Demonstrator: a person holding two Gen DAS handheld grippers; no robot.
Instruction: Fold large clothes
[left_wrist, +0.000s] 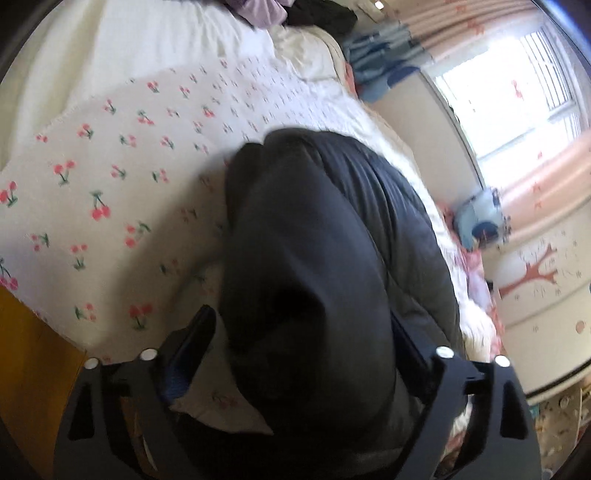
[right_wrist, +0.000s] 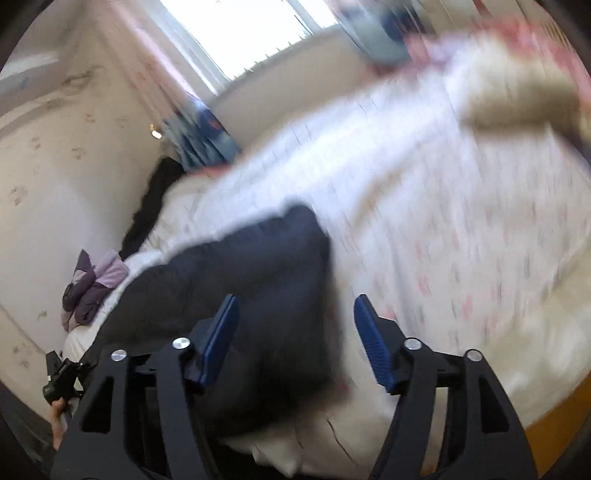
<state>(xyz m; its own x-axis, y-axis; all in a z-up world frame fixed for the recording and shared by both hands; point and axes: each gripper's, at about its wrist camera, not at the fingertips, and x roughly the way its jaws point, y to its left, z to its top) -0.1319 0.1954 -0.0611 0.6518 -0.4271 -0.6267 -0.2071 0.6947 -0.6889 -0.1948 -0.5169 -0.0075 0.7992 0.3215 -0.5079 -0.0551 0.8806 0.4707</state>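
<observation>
A dark jacket lies bunched on the bed, over its cherry-print sheet. The left gripper has its fingers spread wide around a raised fold of the jacket. The right gripper hangs above the jacket's edge, fingers wide apart, gripping nothing.

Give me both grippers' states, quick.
Left gripper: fingers spread wide, dark padded jacket bunched between them; a real grip cannot be told.
Right gripper: open, holding nothing, above the jacket's edge.
</observation>
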